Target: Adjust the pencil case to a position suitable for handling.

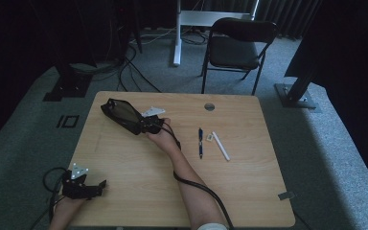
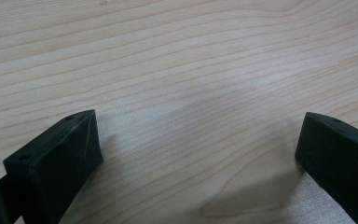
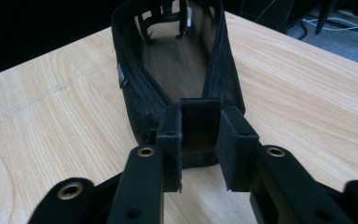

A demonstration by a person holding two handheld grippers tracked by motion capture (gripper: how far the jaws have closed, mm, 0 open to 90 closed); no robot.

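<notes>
Light wood-grain table (image 1: 139, 191), rounded corners, seen from above in a dim room w/ grey carpet. Near the table's far-left part lies a black mesh pencil pouch (image 1: 120, 113), long & soft-sided, mouth open. In the right gripper view the pouch (image 3: 177, 70) has woven fabric edging round the rim, see-through mesh walls, and a small tag on one side; tag text too small to read.

Right gripper (image 1: 149, 125), black plastic w/ brass-coloured rivets, is pinching the pouch's near end: in its own view the gripper (image 3: 199, 140) has both pads pressed on a stiff black fabric tab at the rim. Cable trails back along the person's forearm.

Left gripper (image 1: 93, 188) sits at the table's near-left edge, well apart from the pouch. Its jaws are spread wide over bare wood, nothing between them.

Right of centre: blue pen (image 1: 201, 142), white pen (image 1: 221, 145) and a small eraser (image 1: 210, 138) between their far ends. No readable writing on any.
</notes>
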